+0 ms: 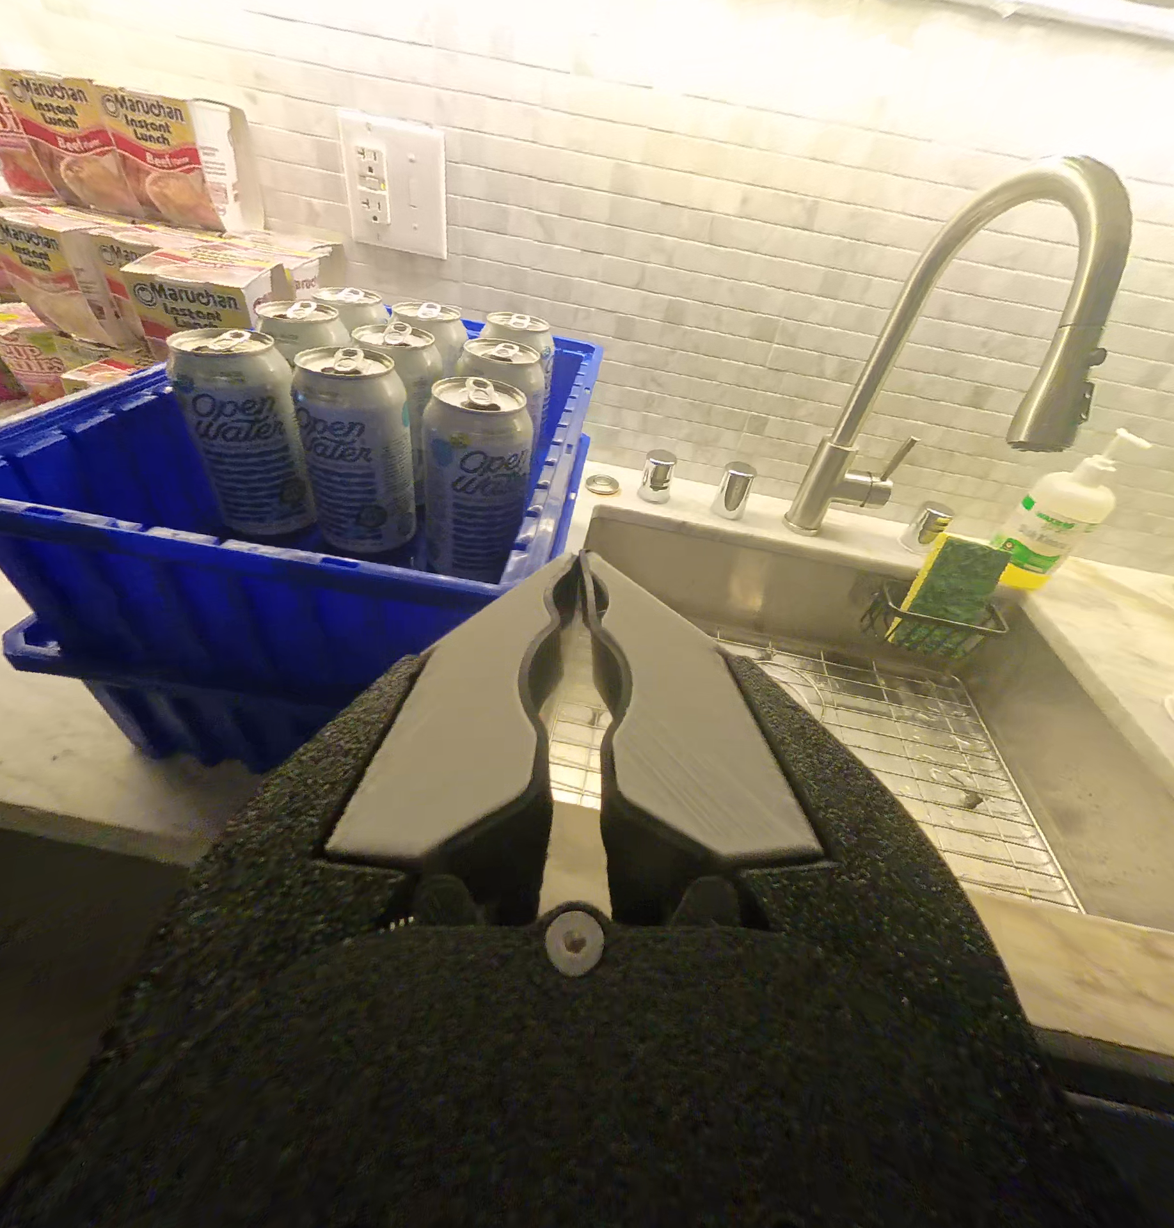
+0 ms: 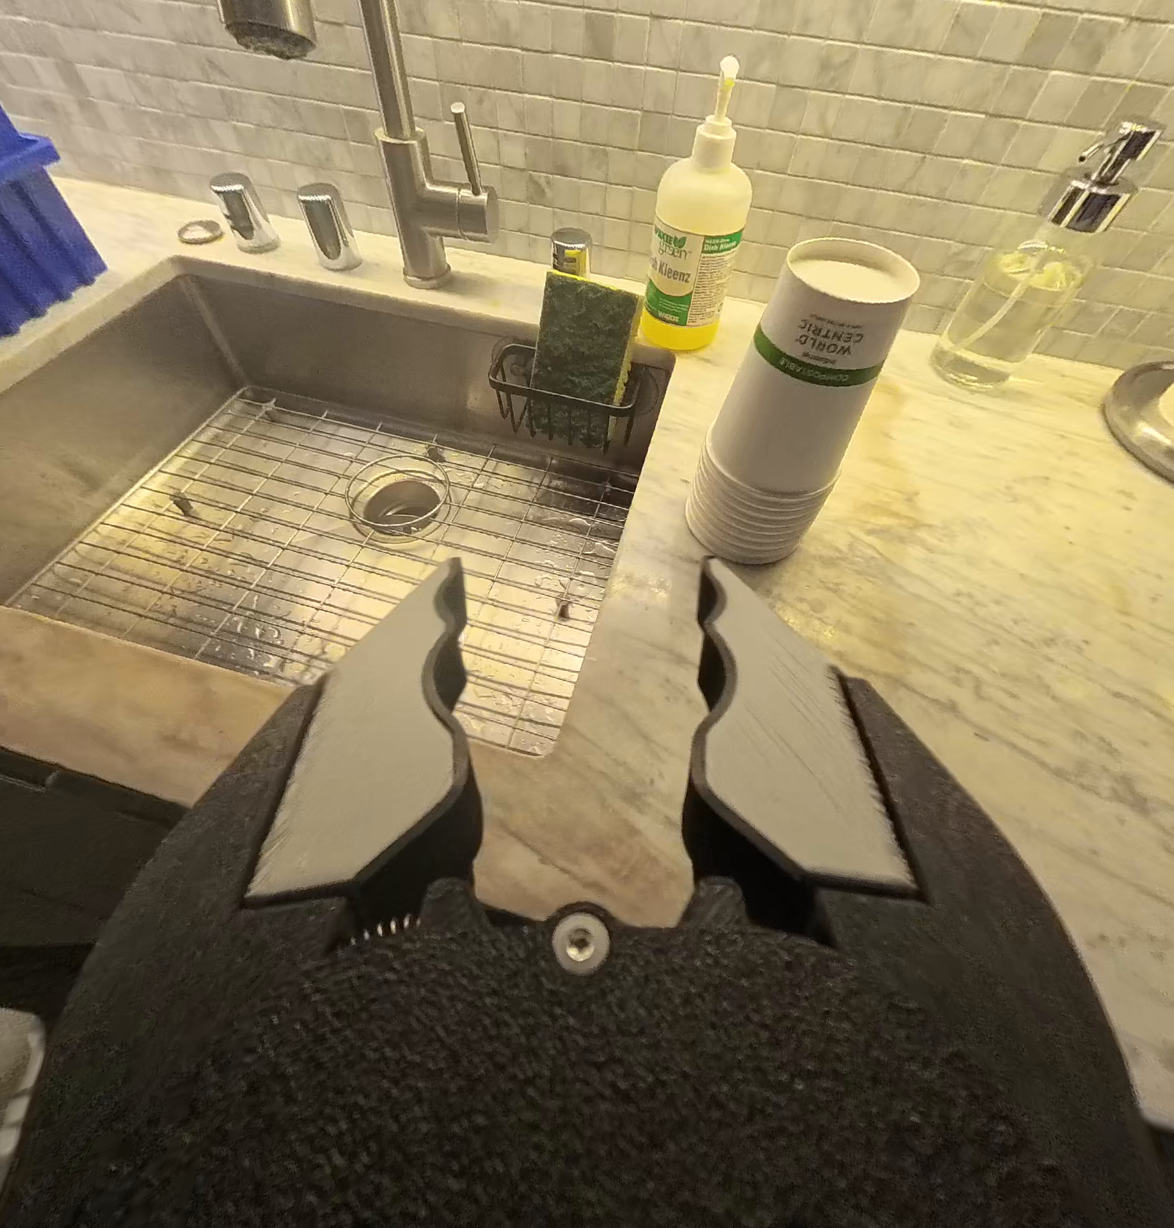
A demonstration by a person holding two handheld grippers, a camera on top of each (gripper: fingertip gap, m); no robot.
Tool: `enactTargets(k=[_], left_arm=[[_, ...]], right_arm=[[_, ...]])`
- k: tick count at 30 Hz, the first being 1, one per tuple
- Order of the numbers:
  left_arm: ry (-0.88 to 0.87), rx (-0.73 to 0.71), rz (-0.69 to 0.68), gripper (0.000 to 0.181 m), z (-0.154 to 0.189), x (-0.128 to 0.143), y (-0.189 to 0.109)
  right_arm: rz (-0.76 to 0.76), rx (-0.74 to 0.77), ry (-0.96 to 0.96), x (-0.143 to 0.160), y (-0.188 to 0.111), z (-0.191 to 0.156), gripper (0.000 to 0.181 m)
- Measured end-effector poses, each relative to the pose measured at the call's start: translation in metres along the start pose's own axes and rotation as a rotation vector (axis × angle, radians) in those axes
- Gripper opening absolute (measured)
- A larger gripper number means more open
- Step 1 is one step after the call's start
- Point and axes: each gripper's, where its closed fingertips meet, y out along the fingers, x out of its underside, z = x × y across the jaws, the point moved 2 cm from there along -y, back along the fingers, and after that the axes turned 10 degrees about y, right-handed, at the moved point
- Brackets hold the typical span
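My left gripper [image 1: 581, 558] is shut with nothing between its tips. It hovers over the left end of the steel sink [image 1: 737, 578], just right of a blue crate [image 1: 251, 598] that holds several grey drink cans [image 1: 478, 465]. My right gripper [image 2: 581, 575] is open and empty. It hangs over the sink's right edge, where the wire grid [image 2: 305, 531] meets the marble counter [image 2: 936, 631]. A stack of upturned white paper cups [image 2: 797, 405] stands just beyond its right fingertip [image 2: 713, 578], apart from it.
A curved faucet [image 1: 969, 279] rises behind the sink. A green sponge sits in a black wire caddy [image 2: 581, 359] on the sink wall. A yellow dish-soap bottle [image 2: 697, 252] and a clear soap dispenser [image 2: 1016, 292] stand on the counter. Noodle cartons [image 1: 105, 219] are stacked behind the crate. Spacing between my two grippers at the tips: around 55 cm.
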Motion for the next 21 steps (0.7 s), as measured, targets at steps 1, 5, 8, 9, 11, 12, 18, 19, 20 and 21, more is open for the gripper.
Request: enactTargets(k=[1, 5, 8, 9, 11, 12, 18, 19, 20, 21], left_arm=[[0.003, 0.008, 0.007, 0.0, 0.006, 0.0, 0.001], [0.031, 0.088, -0.01, 0.0, 0.039, 0.004, 0.012], [0.049, 0.161, 0.003, 0.0, 0.07, -0.001, 0.022], [0.054, 0.182, 0.011, 0.001, 0.08, -0.004, 0.024], [0.057, 0.223, 0.019, 0.004, 0.099, -0.009, 0.029], [0.053, 0.243, 0.021, 0.005, 0.108, -0.01, 0.031], [0.043, 0.336, -0.02, 0.006, 0.145, -0.004, 0.032], [0.049, 0.341, -0.033, 0.006, 0.147, -0.002, 0.031], [0.053, 0.343, -0.045, 0.006, 0.148, 0.001, 0.03], [0.053, 0.34, -0.056, 0.006, 0.148, 0.003, 0.029]], right_arm=[[0.002, -0.005, -0.021, -0.003, 0.001, 0.003, 0.056], [0.068, -0.017, -0.126, -0.046, 0.009, 0.026, 0.012], [0.022, -0.094, -0.189, -0.09, 0.031, 0.045, 0.016], [-0.019, -0.122, -0.221, -0.102, 0.041, 0.051, 0.027], [-0.137, -0.163, -0.291, -0.119, 0.064, 0.064, 0.058], [-0.206, -0.182, -0.334, -0.122, 0.077, 0.071, 0.072], [-0.598, -0.227, -0.627, -0.108, 0.144, 0.11, 0.103], [-0.642, -0.237, -0.651, -0.105, 0.152, 0.114, 0.103], [-0.683, -0.251, -0.666, -0.102, 0.158, 0.117, 0.103], [-0.726, -0.268, -0.666, -0.099, 0.163, 0.119, 0.103]])
